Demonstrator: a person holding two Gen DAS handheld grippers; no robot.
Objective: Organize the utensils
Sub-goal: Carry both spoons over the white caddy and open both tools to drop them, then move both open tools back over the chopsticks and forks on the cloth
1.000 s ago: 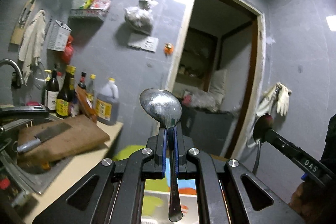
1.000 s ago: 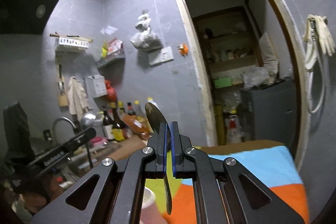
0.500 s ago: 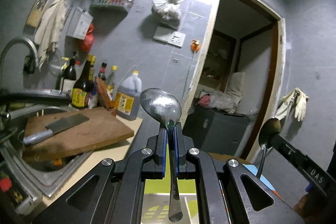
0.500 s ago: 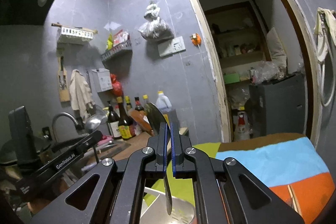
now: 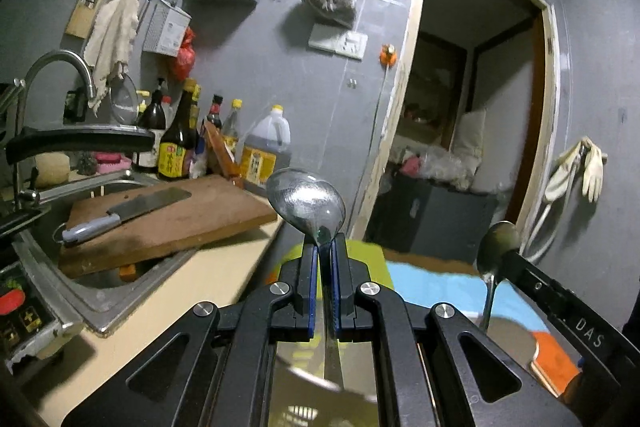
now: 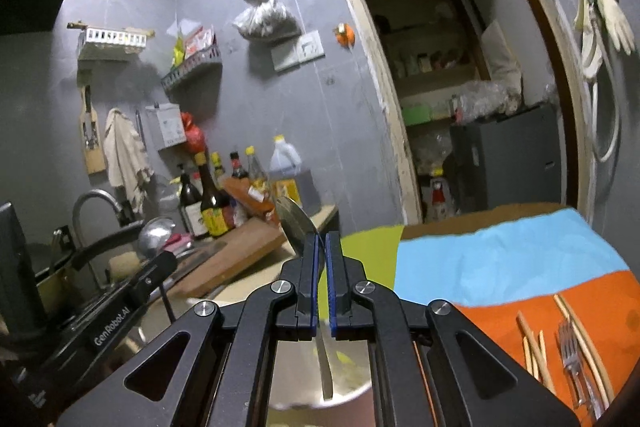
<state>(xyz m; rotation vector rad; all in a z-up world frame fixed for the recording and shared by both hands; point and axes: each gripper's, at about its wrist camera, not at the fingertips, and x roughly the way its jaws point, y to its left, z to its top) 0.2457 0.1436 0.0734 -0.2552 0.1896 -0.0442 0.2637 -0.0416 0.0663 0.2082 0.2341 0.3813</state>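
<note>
A: Grippers, both in view. Left gripper (image 5: 325, 241): jaws drawn together on the neck of a metal spoon (image 5: 306, 197). Bowl stands above the fingertips, facing the camera; handle hangs down between the black fingers, over a shiny round container (image 5: 320, 367) below.

B: Noted. Right gripper (image 6: 321, 241)?

A: Jaws likewise pinched together, on a second spoon (image 6: 296, 227). Its bowl is seen nearly edge-on, tilted to the left of the blue pads; handle drops between the fingers above a metal vessel (image 6: 348, 387), blurred. From the left wrist view that spoon's bowl shows at the tip of the right gripper, handle hanging free.

B: Other utensils?

A: On the orange part of the coloured cloth (image 6: 500, 259), lower right of the right wrist view: wooden chopsticks (image 6: 532, 343) and a fork (image 6: 572, 359), lying flat, just beside one another.

B: Surroundings?

A: Counter to the left with a sink (image 5: 80, 291); a cutting board (image 5: 172, 223) rests across it, with a cleaver (image 5: 128, 211) flat on top. Sauce bottles (image 5: 180, 143) stand against the grey wall behind.
</note>
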